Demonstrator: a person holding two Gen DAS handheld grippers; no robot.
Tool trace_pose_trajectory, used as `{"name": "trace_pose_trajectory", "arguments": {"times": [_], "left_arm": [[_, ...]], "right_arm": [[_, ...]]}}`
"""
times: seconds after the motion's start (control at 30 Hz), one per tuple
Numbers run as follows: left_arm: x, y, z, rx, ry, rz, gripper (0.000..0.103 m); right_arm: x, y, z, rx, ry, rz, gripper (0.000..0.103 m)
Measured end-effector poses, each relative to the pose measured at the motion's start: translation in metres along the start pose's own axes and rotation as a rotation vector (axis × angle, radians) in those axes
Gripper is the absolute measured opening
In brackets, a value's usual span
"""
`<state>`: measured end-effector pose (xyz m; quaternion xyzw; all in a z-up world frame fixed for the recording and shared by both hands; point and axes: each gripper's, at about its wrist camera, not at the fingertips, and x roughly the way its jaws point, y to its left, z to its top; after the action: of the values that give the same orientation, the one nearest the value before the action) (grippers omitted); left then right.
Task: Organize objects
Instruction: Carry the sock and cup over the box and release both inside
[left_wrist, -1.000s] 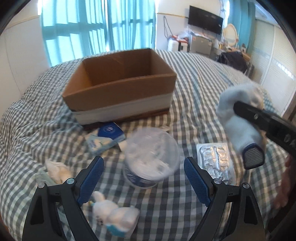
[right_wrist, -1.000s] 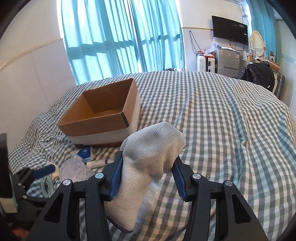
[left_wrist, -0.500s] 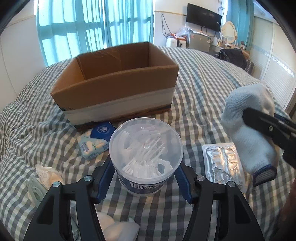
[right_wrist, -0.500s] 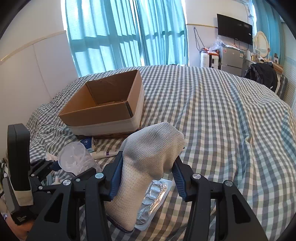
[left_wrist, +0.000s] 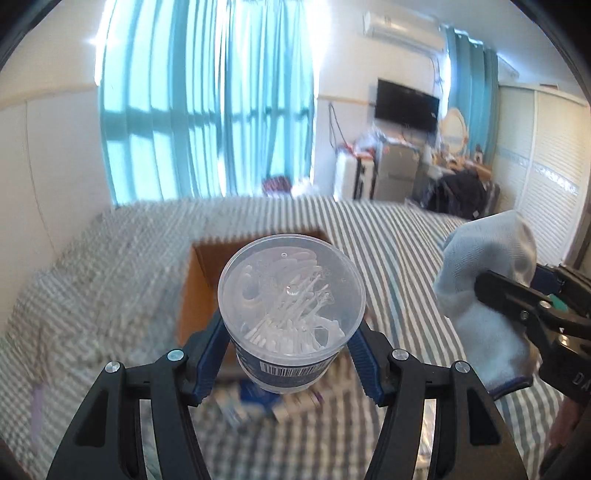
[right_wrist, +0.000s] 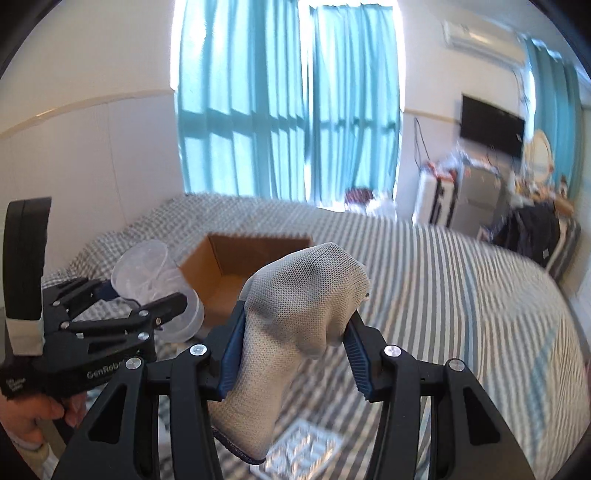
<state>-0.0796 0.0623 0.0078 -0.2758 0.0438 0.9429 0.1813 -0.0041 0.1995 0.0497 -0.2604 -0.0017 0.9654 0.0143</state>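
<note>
clearly the clear plastic tub (left_wrist: 291, 317) was a light, rigid thing: thin walls, a smooth and likely slippery skin, and a flat lid that could pop if squeezed hard. the left gripper (left_wrist: 290, 350) had its jaws clamped on the tub's lower wall, at three and nine o'clock of the round body, which looked the sound place to hold it, below the lid and on the labelled band. inside lay a loose heap of small white plastic picks, floss picks by my guess, though the lid blurred them.

the grey sock (right_wrist: 295, 325) was soft and limp, no risk of breakage, and would sag wherever it was not pinched. the right gripper (right_wrist: 291, 343) had its jaws pressed on it across the middle, toe end bunched above and cuff hanging toward six o'clock.

both things were held in the air above the checked bed (right_wrist: 461, 295). the cardboard box (right_wrist: 236, 269) sat open on the bed at twelve o'clock of both grippers, and what showed of its inside looked bare. a foil blister pack (right_wrist: 303, 454) lay on the bed below the sock.
</note>
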Motion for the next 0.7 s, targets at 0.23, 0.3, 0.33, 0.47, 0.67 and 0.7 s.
{"name": "trace_pose_trajectory", "arguments": {"times": [0.23, 0.3, 0.33, 0.47, 0.67, 0.7], "left_arm": [[0.032, 0.028, 0.053, -0.010, -0.051, 0.033, 0.064], [0.048, 0.036, 0.062, -0.020, -0.044, 0.043, 0.064], [0.055, 0.038, 0.065, -0.021, -0.039, 0.047, 0.064], [0.093, 0.048, 0.064, -0.017, -0.003, 0.064, 0.064], [0.151, 0.058, 0.045, -0.009, 0.084, 0.085, 0.064], [0.160, 0.059, 0.041, -0.007, 0.101, 0.088, 0.064]], "right_arm": [[0.039, 0.014, 0.066, -0.057, -0.055, 0.063, 0.049], [0.056, 0.016, 0.075, -0.062, -0.049, 0.073, 0.049], [0.068, 0.017, 0.079, -0.063, -0.044, 0.079, 0.049], [0.121, 0.018, 0.087, -0.056, -0.007, 0.092, 0.049], [0.202, 0.012, 0.072, -0.039, 0.083, 0.121, 0.049], [0.208, 0.010, 0.068, -0.038, 0.094, 0.123, 0.049]]}}
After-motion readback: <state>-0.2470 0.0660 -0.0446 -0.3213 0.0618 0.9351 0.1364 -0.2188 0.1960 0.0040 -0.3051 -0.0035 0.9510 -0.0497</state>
